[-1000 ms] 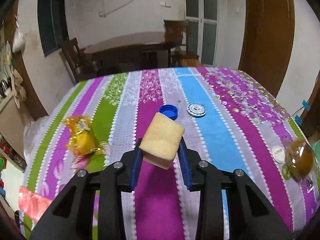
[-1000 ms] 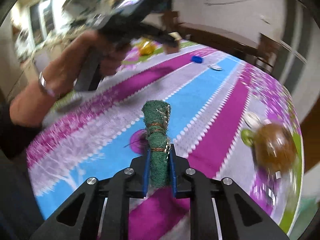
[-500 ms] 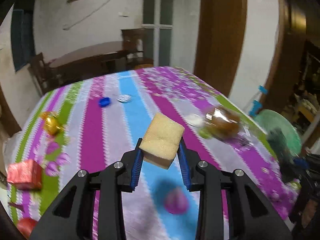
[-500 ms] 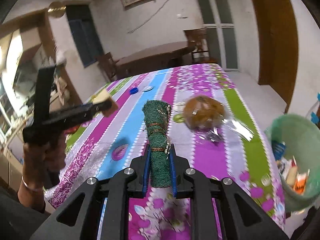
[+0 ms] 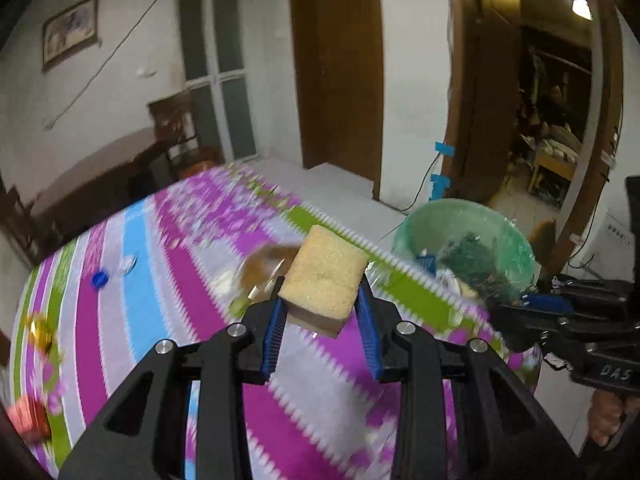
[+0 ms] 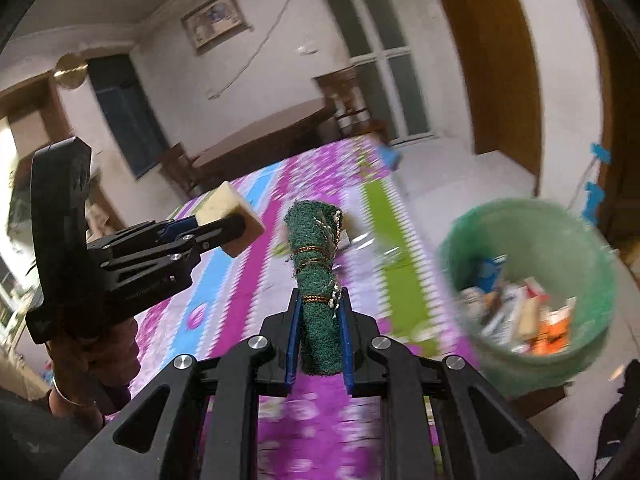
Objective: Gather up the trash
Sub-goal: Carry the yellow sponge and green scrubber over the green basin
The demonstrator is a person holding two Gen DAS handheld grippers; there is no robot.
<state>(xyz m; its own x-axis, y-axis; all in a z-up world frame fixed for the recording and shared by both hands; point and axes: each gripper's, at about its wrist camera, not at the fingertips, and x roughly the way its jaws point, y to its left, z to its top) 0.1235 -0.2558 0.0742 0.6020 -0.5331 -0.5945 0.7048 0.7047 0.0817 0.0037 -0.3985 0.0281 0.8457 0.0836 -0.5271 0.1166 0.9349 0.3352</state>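
My left gripper (image 5: 322, 312) is shut on a yellow sponge (image 5: 324, 276), held above the striped tablecloth (image 5: 160, 312). My right gripper (image 6: 319, 318) is shut on a rolled green scouring pad (image 6: 316, 268) tied with wire. A green bin (image 5: 464, 232) lined with a bag and holding trash stands on the floor past the table's right edge. In the right wrist view the green bin (image 6: 532, 268) is at the right, and the left gripper (image 6: 218, 226) with the sponge (image 6: 230, 218) sits to the left. The right gripper (image 5: 520, 300) reaches over the bin in the left wrist view.
On the cloth lie a brown round item in clear wrap (image 5: 266, 264), a blue bottle cap (image 5: 99, 279), a metal lid (image 5: 127, 265), a gold wrapper (image 5: 40, 330) and a red box (image 5: 30, 420). A dark dining table (image 6: 264, 136) with chairs stands behind; a wooden door (image 5: 340, 68) is beyond.
Both grippers have swung right across the table with their loads still held. The green bin has come into both views and grown larger; the table items have slid left.
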